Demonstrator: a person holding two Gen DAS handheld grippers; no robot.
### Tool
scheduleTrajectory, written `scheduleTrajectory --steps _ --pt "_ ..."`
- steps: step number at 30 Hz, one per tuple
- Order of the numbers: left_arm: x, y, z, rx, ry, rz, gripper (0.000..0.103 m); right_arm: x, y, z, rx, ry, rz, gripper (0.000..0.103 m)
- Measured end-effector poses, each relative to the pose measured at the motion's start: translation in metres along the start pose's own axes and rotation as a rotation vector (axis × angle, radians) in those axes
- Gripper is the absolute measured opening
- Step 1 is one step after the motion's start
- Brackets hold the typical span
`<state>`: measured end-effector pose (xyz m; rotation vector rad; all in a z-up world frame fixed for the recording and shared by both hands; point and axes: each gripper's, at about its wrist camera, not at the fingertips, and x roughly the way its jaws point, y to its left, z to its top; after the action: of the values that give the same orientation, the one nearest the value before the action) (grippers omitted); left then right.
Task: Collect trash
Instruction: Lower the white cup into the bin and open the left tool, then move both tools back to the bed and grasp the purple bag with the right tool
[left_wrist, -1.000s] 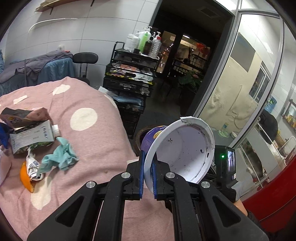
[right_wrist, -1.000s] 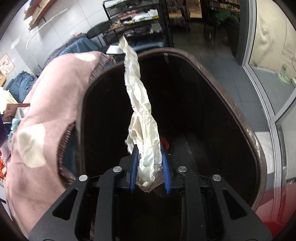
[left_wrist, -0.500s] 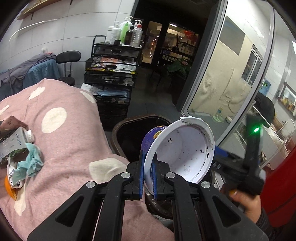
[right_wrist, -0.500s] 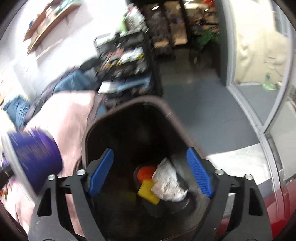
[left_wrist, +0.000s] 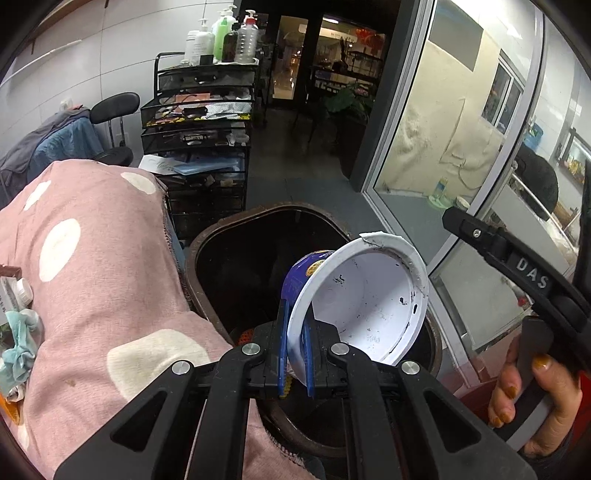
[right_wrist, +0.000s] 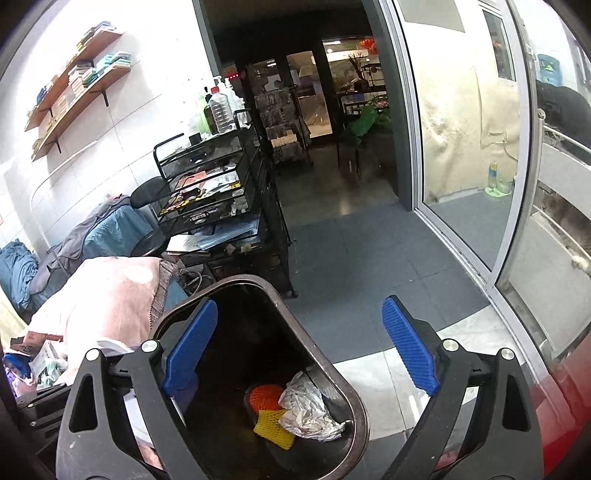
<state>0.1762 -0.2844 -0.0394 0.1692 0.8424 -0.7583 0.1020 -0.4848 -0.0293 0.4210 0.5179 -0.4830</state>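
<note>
My left gripper (left_wrist: 295, 354) is shut on the rim of an empty purple-and-white paper cup (left_wrist: 362, 299), tilted on its side over the brown trash bin (left_wrist: 207, 236). My right gripper (right_wrist: 299, 354) is open and empty above the same bin (right_wrist: 354, 398), seen from the other side. Crumpled white paper (right_wrist: 310, 410), an orange net and a yellow net (right_wrist: 273, 428) lie at the bin's bottom. More trash (left_wrist: 16, 332) lies on the pink spotted cloth (left_wrist: 96, 280) at the far left.
A black wire cart (left_wrist: 199, 122) with bottles on top stands behind the bin. A glass sliding door (left_wrist: 443, 155) runs along the right. A chair draped with blue clothes (left_wrist: 62, 140) stands at the back left. The person's hand (left_wrist: 532, 391) holds the right gripper's handle.
My right gripper opened and dropped the crumpled paper into the bin, then drew back and up. My left gripper carried the cup from over the cloth to above the bin.
</note>
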Motion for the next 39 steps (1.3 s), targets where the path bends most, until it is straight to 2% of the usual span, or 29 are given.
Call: scheduleTrajectory --steps 8,11,12,13,15,17,22,31,39 --pt "0.022 -0.011 0.002 0.037 0.062 0.018 0.008 -0.001 0.001 -0.001 -0.004 0.014 0.012 0.090" --pt "0.029 -0.015 0.002 0.058 0.082 0.027 0.014 -0.001 0.001 0.000 -0.002 0.014 0.013 0.090" --pt "0.030 -0.015 0.001 0.064 0.088 0.026 0.027 -0.001 0.002 0.000 -0.002 0.014 0.012 0.091" --pt "0.030 -0.016 0.000 0.066 0.091 0.030 0.047 -0.001 0.002 0.000 -0.003 0.014 0.013 0.092" --pt "0.026 -0.015 -0.002 0.069 0.069 0.043 0.063 -0.001 0.002 0.000 -0.002 0.016 0.015 0.092" --pt "0.021 -0.016 -0.002 0.074 0.056 0.055 0.064 -0.002 0.002 -0.001 -0.004 0.016 0.016 0.093" --pt "0.002 -0.013 -0.003 0.066 0.001 0.080 0.078 -0.001 0.004 -0.002 -0.009 0.019 0.030 0.095" --pt "-0.047 -0.010 -0.010 0.071 -0.147 0.117 0.091 -0.003 0.014 -0.007 -0.043 0.018 0.084 0.097" --pt "-0.099 0.002 -0.025 0.060 -0.312 0.125 0.098 -0.010 0.030 -0.017 -0.063 0.006 0.213 0.097"
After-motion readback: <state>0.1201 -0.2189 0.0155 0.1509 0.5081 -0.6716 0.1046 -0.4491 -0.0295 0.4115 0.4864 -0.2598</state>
